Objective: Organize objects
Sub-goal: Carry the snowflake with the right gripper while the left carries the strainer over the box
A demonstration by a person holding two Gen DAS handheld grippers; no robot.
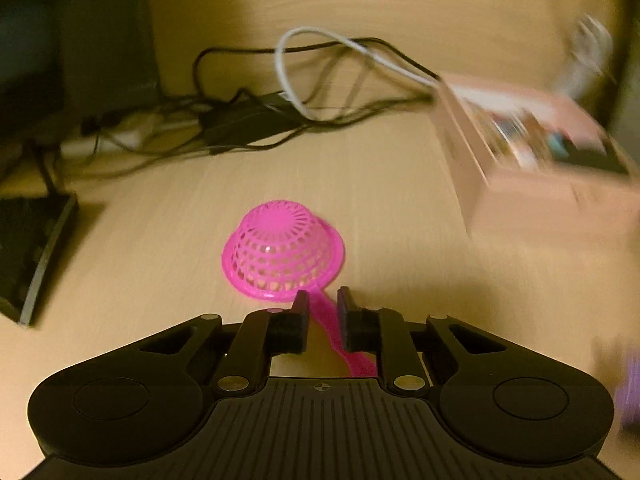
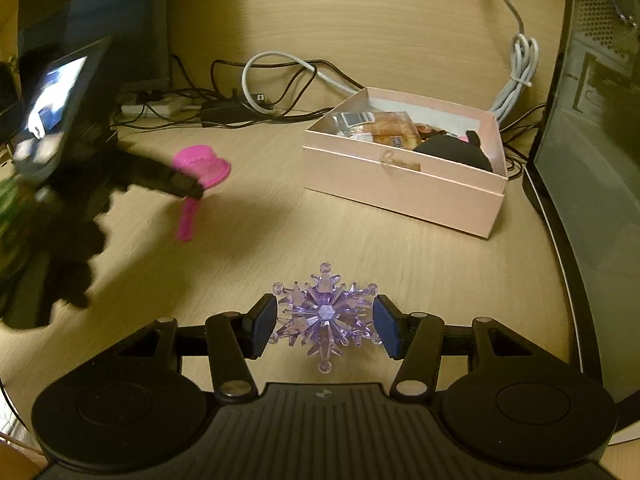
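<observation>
My left gripper (image 1: 322, 300) is shut on the handle of a pink plastic strainer (image 1: 283, 251), whose mesh bowl faces down just above the wooden desk. The strainer also shows in the right wrist view (image 2: 202, 166), held by the blurred left gripper (image 2: 188, 188). My right gripper (image 2: 325, 316) is shut on a purple crystal snowflake (image 2: 325, 314), its pads against the snowflake's left and right tips. An open pink box (image 2: 404, 184) with several items inside stands at the right back; it shows blurred in the left wrist view (image 1: 520, 168).
A tangle of black and grey cables (image 2: 264, 96) and a power adapter lie along the back of the desk. A dark monitor (image 2: 592, 160) stands at the right. A black stand (image 1: 36, 256) sits at the left.
</observation>
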